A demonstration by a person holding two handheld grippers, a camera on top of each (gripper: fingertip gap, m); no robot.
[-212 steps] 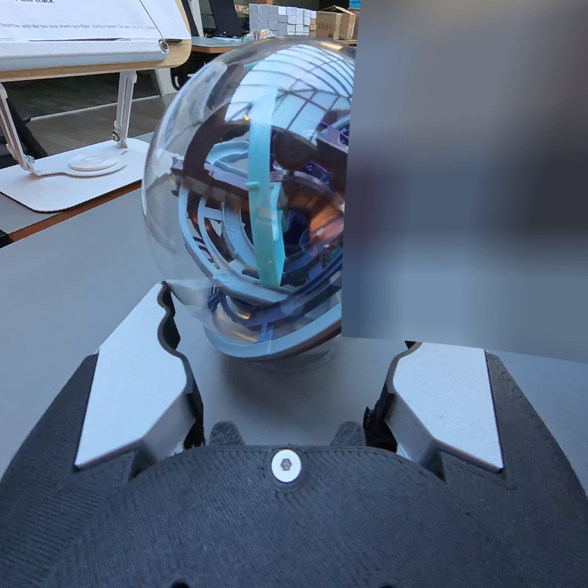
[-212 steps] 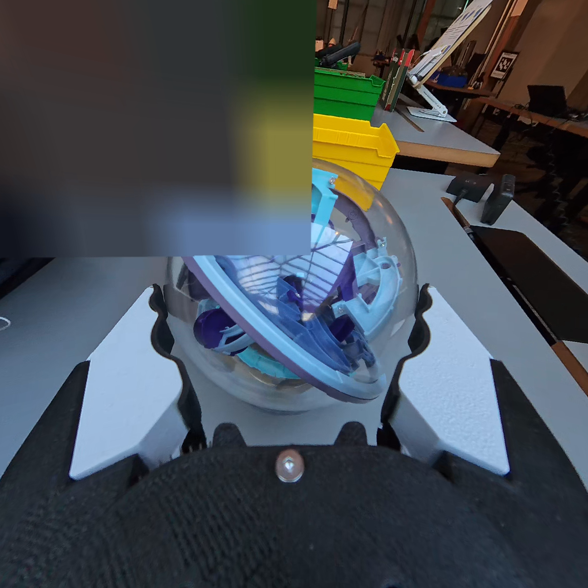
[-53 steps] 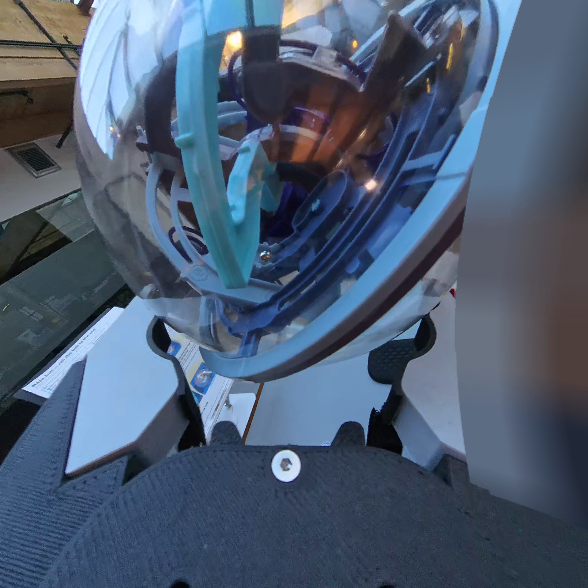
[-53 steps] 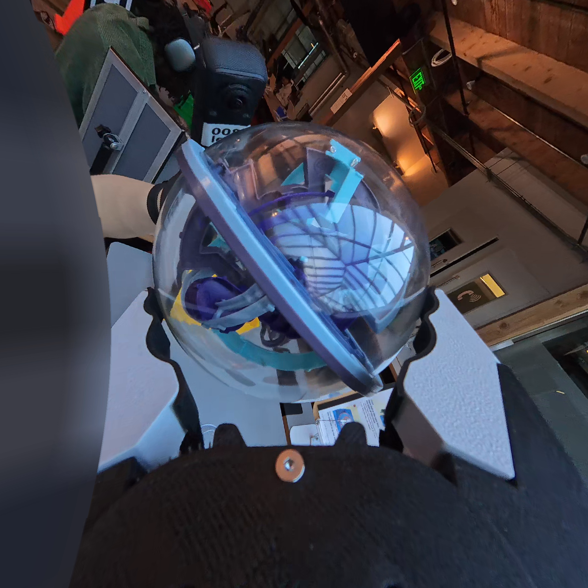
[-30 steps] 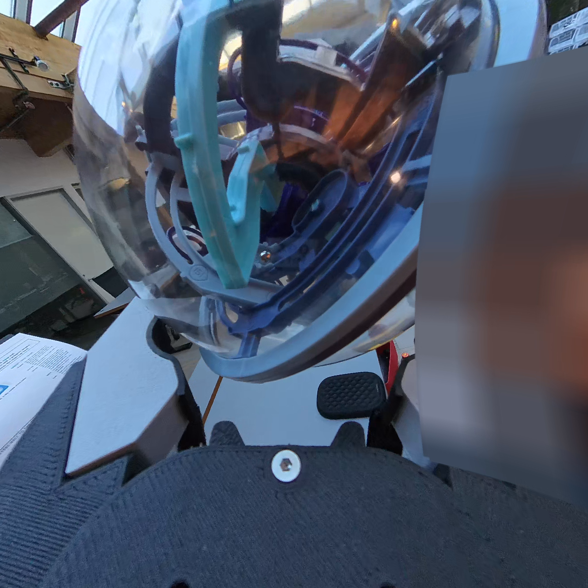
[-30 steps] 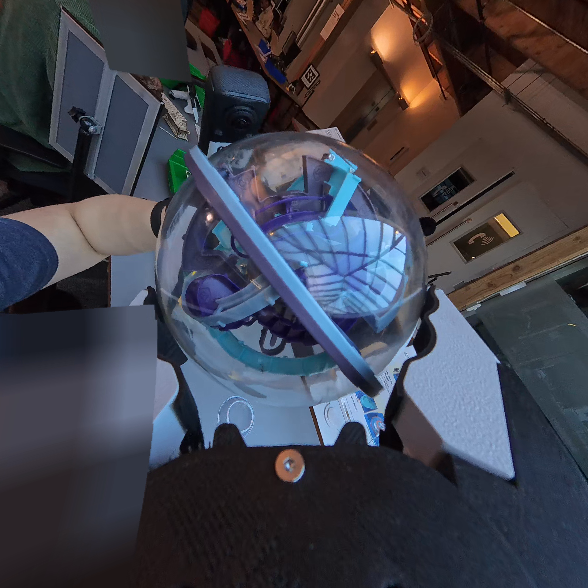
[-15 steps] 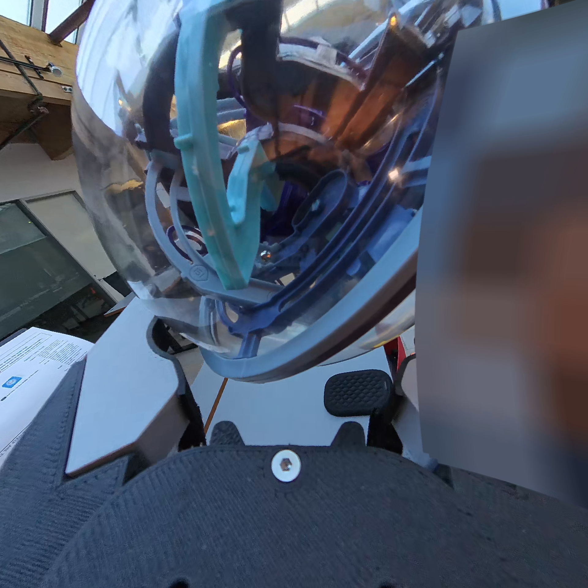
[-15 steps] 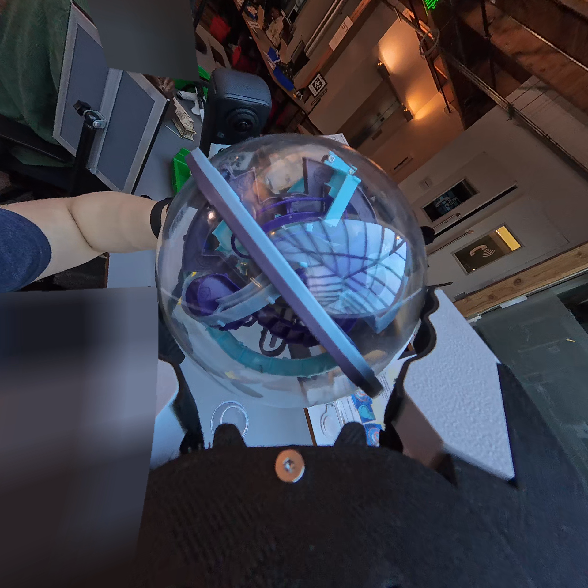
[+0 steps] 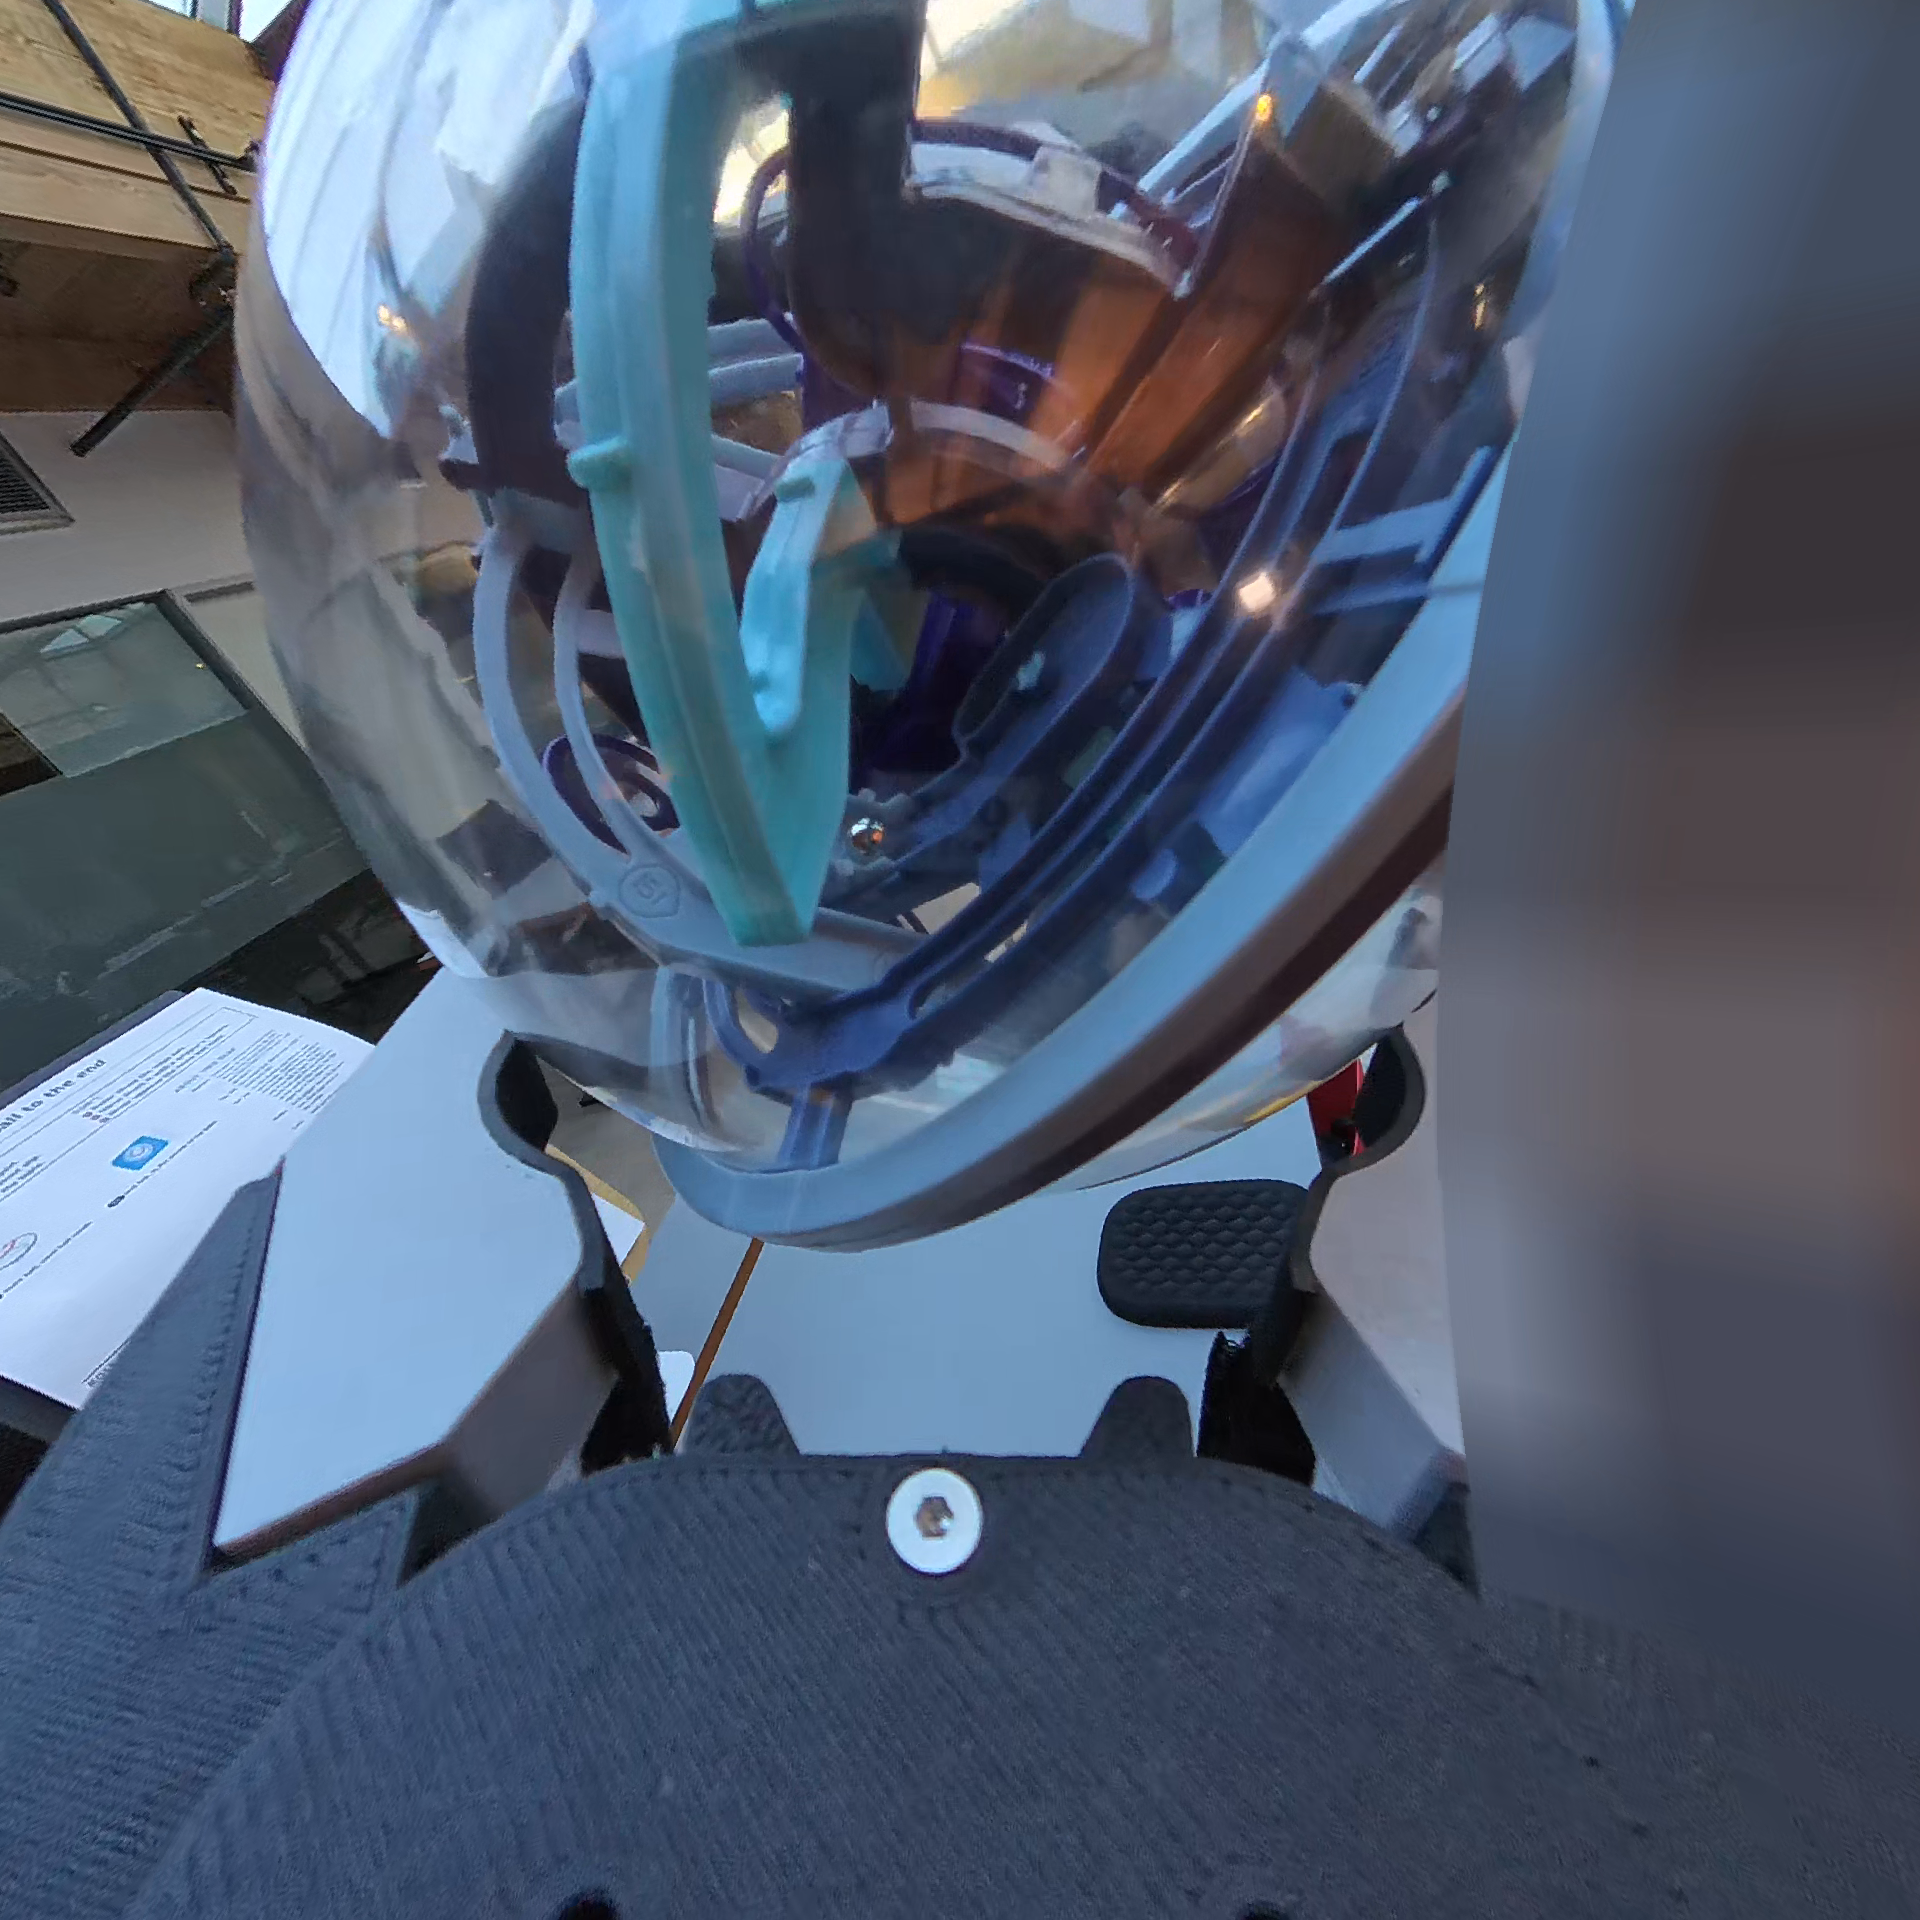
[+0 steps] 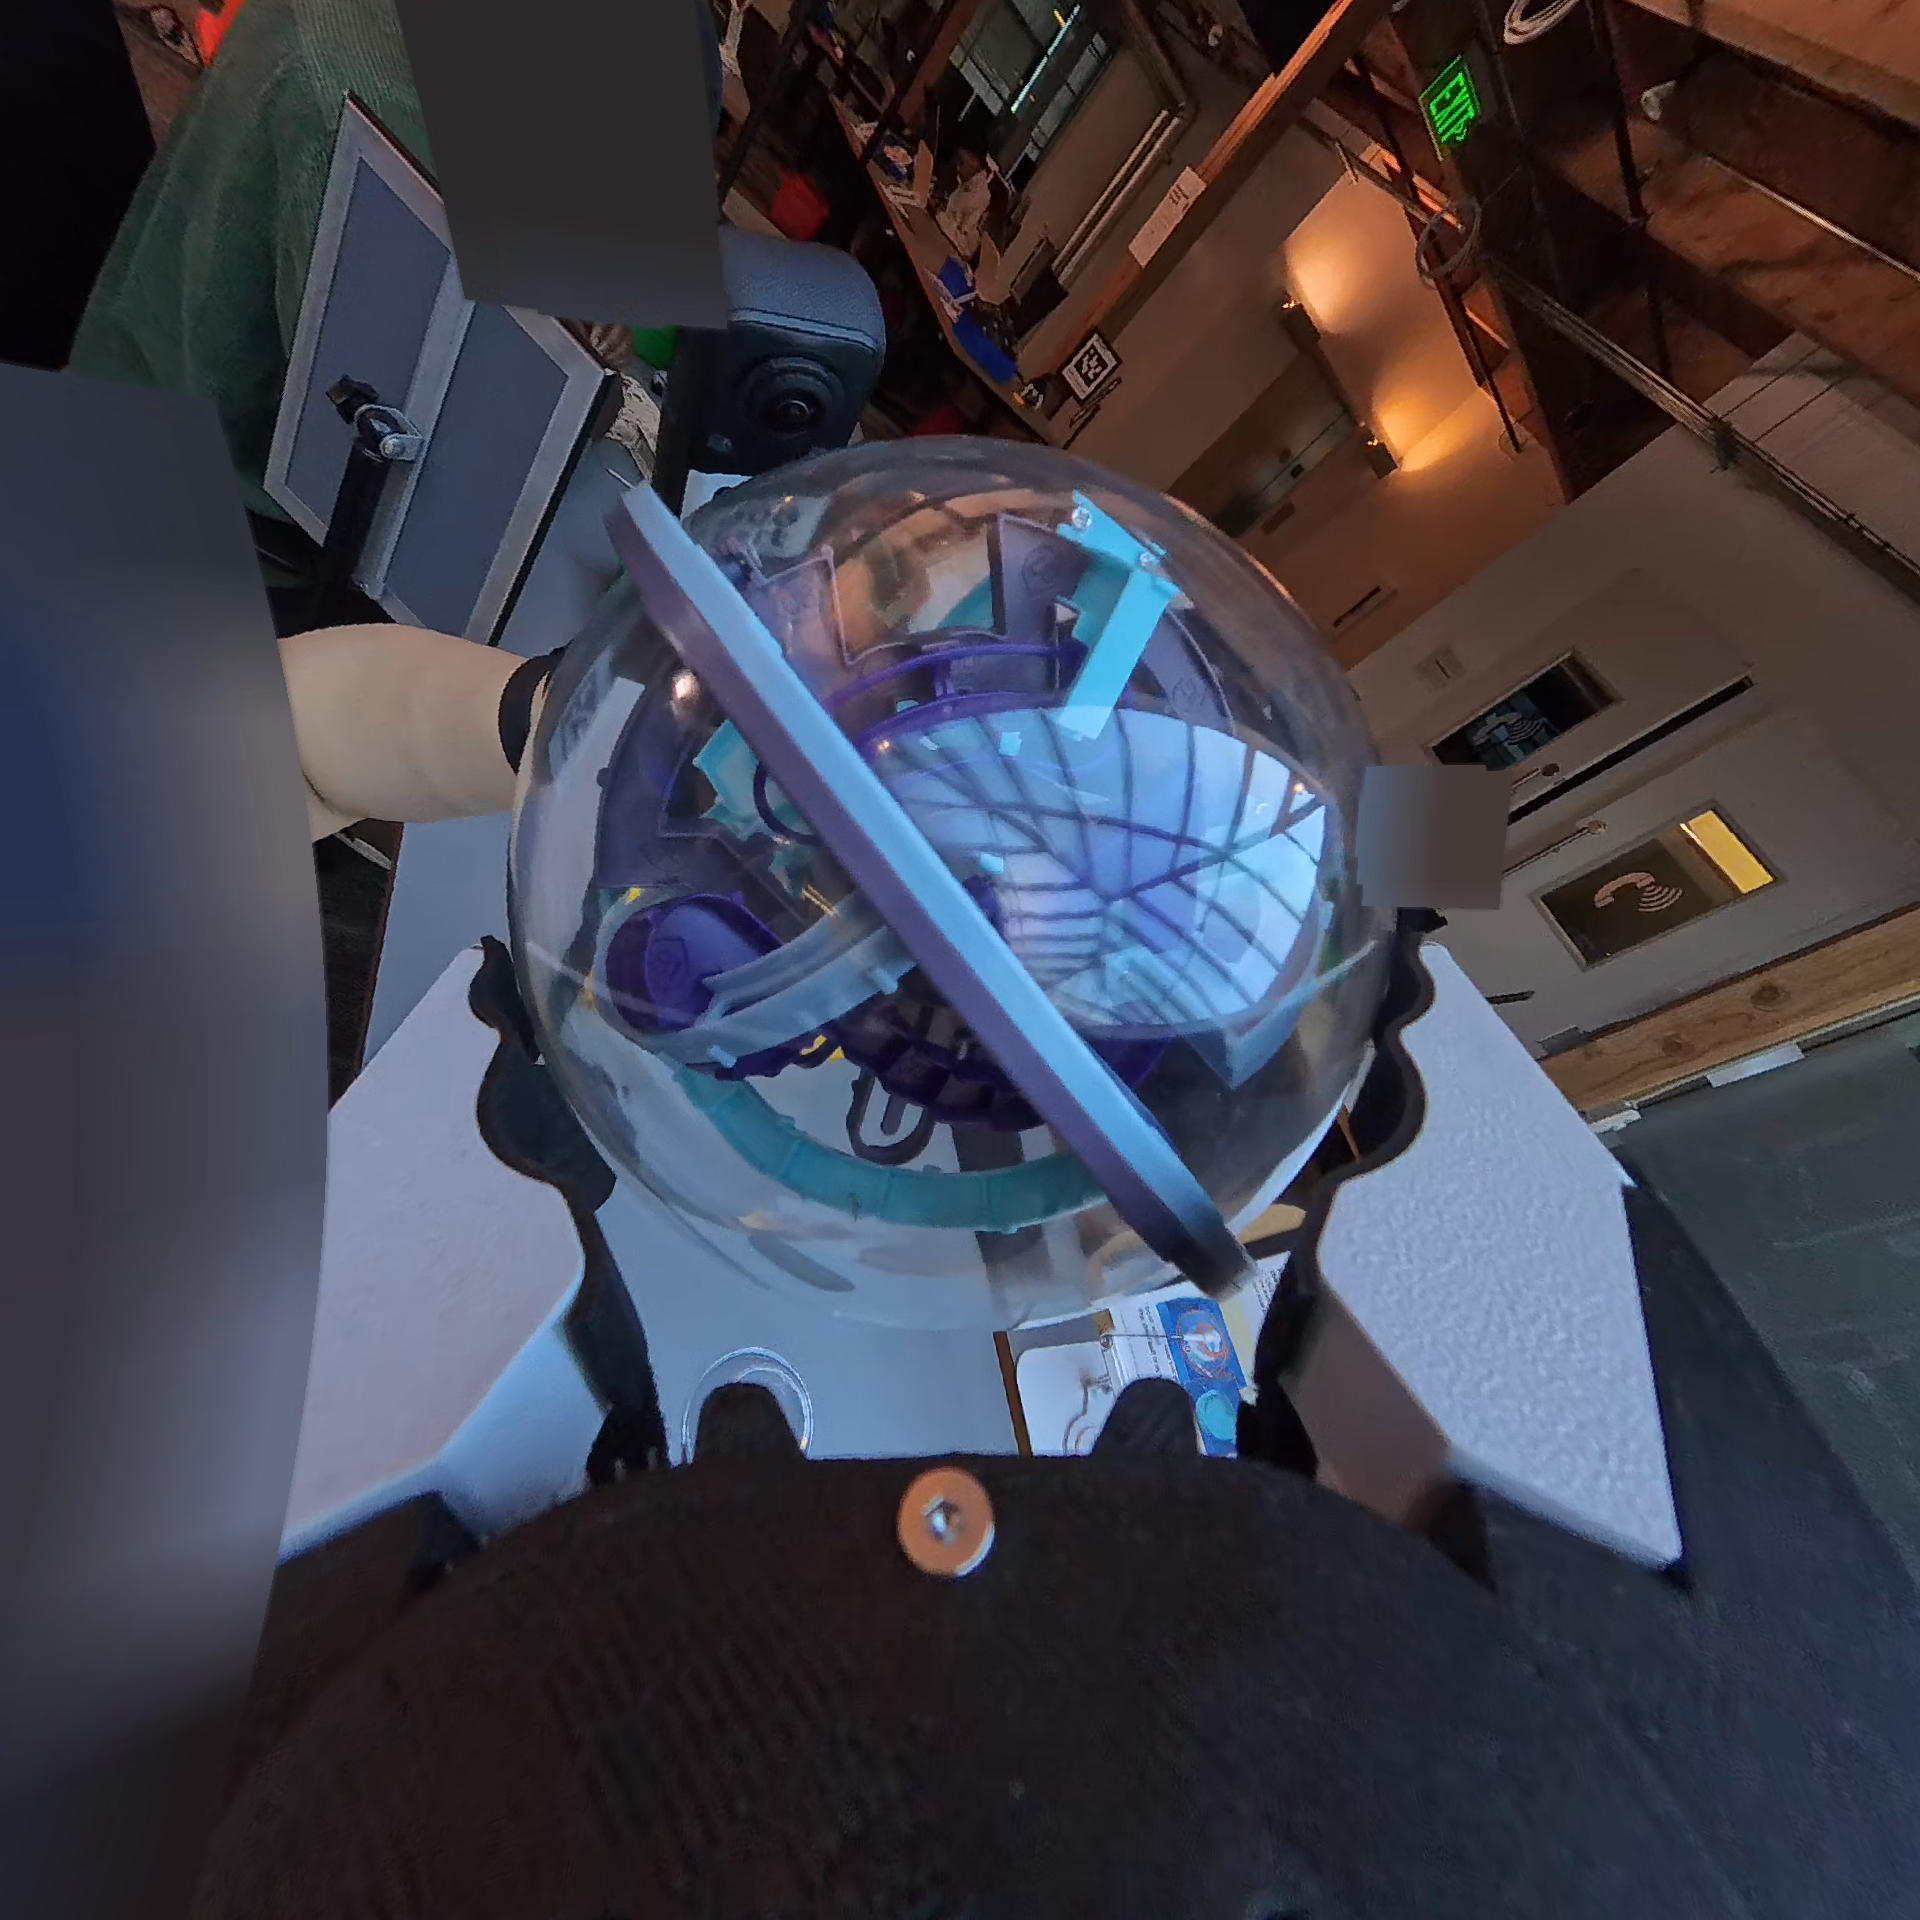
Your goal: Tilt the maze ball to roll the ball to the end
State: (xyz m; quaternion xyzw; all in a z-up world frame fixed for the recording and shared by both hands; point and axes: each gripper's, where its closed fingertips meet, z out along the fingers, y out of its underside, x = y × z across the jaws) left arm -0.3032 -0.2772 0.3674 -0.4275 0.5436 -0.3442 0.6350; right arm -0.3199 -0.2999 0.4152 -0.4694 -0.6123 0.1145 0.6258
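Left wrist view. The clear plastic maze sphere with teal, grey and blue inner tracks [image 9: 883, 582] is off the table and fills the upper frame. My left gripper [image 9: 951, 1081] has its 2 grey fingers [image 9: 416, 1278] spread wide, cupping the sphere's lower curve; the near-side finger tip touches the shell, but the far one is partly behind a blurred patch, so I cannot tell whether this is a firm clamp or only a cradle. A small shiny steel ball [image 9: 865, 831] sits low in the maze, beside the foot of the teal arched rail [image 9: 675, 582] where it meets the dark blue ramp. I judge the run as under way and unfinished: I cannot see which track section is the end. Shell is smooth, glossy and full of reflections; the tracks are matte moulded plastic. Below lie the pale grey table [image 9: 935, 1382] and a printed white sheet [image 9: 135, 1164].

Right wrist view. The same sphere [image 10: 935, 883] sits between the 2 white, grainy-textured fingers [image 10: 1496, 1278] of my right gripper [image 10: 940, 1039], jaws wide, black scalloped pads against both flanks of the shell: a hold. The grey-lilac equator ring [image 10: 914, 883] runs steeply diagonal, so the sphere is well tilted. The steel ball is not discernible here. A bare forearm [image 10: 405, 727] shows behind the sphere.
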